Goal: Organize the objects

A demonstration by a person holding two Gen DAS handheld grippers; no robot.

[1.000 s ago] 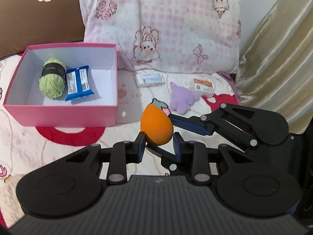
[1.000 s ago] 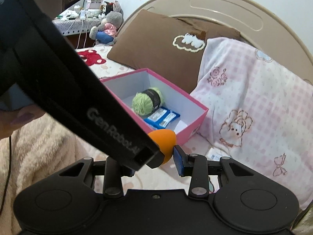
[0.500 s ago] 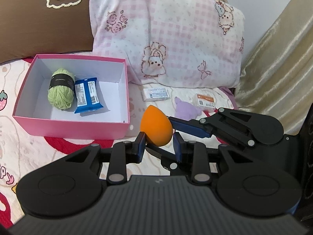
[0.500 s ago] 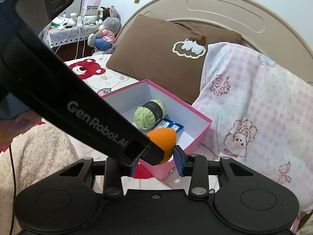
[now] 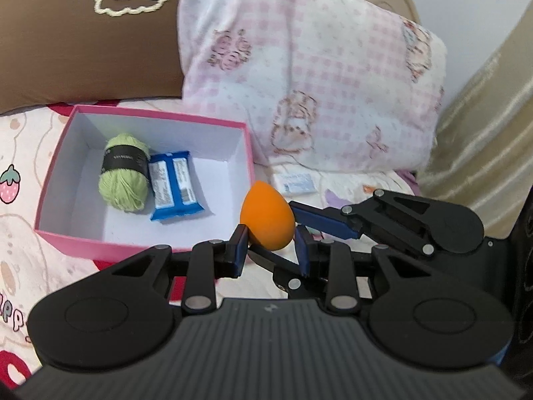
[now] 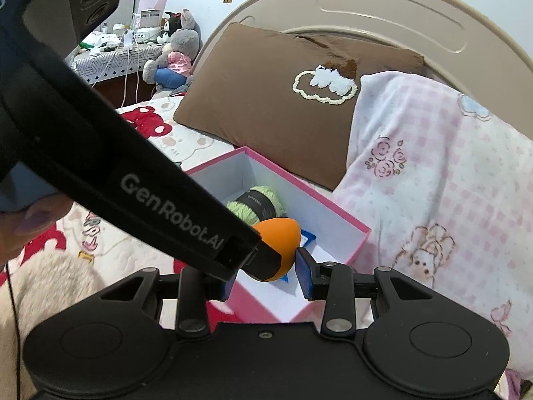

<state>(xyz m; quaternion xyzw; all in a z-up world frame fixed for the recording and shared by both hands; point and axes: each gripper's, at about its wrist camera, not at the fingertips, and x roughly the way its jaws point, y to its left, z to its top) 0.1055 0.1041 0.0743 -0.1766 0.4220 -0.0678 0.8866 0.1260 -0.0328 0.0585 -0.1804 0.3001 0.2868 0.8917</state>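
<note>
My left gripper point(image 5: 270, 245) is shut on an orange egg-shaped sponge point(image 5: 268, 220) and holds it just right of the pink box point(image 5: 146, 250). The box holds a green yarn ball point(image 5: 124, 177) and a blue snack packet point(image 5: 175, 185). My right gripper point(image 6: 265, 278) is open right beside the sponge point(image 6: 278, 233), its fingers either side of the left gripper's fingertip; its body crosses the left wrist view point(image 5: 399, 221). The box point(image 6: 333, 213) lies behind it.
A white packet point(image 5: 298, 183) lies on the bedsheet right of the box, with a purple toy point(image 5: 334, 197) partly hidden beside it. A pink checked pillow point(image 5: 313, 76) and a brown pillow point(image 5: 83, 36) stand behind. A beige curtain point(image 5: 483, 140) hangs at the right.
Both grippers have risen and moved toward the pink box with the sponge. The box now sits closer and more central in both views.
</note>
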